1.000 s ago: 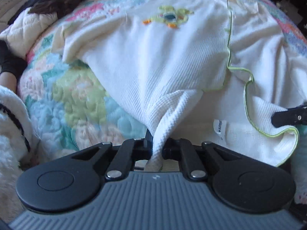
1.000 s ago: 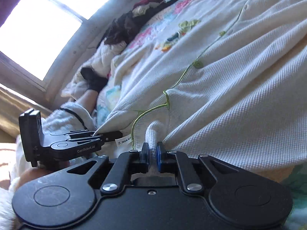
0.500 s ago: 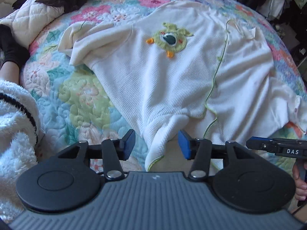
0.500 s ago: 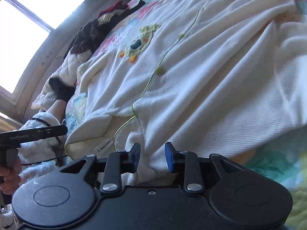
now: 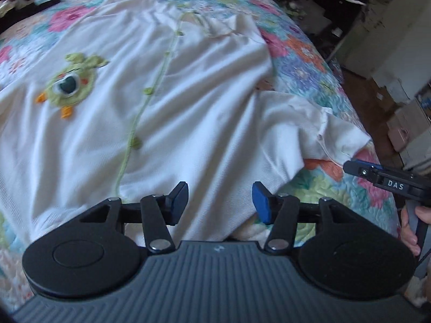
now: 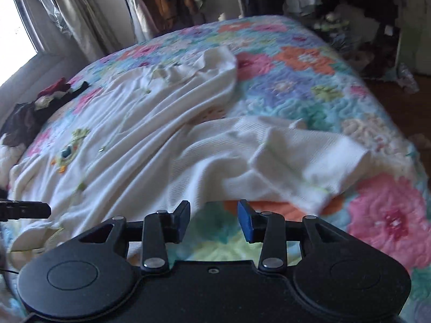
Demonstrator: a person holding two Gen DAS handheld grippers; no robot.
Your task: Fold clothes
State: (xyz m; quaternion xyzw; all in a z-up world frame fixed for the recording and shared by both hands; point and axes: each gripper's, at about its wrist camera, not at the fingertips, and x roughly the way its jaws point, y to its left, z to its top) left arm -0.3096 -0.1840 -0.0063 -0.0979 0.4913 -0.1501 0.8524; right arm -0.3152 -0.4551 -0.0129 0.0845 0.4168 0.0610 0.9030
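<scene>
A white knit cardigan (image 5: 188,102) with green trim and a green bird patch (image 5: 71,86) lies spread on the flowered quilt (image 5: 304,62). My left gripper (image 5: 219,202) is open and empty, just above the cardigan's lower hem. My right gripper (image 6: 214,219) is open and empty, hovering over the quilt in front of the cardigan's near sleeve (image 6: 304,161). The cardigan also shows in the right wrist view (image 6: 129,140). The right gripper's tip shows in the left wrist view (image 5: 382,180), near the sleeve cuff (image 5: 342,137).
A pile of dark and red clothes (image 6: 40,102) lies at the bed's far left near the window. Hanging garments (image 6: 161,5) and clutter (image 6: 350,27) stand beyond the bed. The bed's right edge drops to a wooden floor (image 6: 404,99).
Both grippers let go of the cardigan's hem and opened. They lifted and swung to the right, toward the near sleeve. The cardigan now lies flat on the quilt.
</scene>
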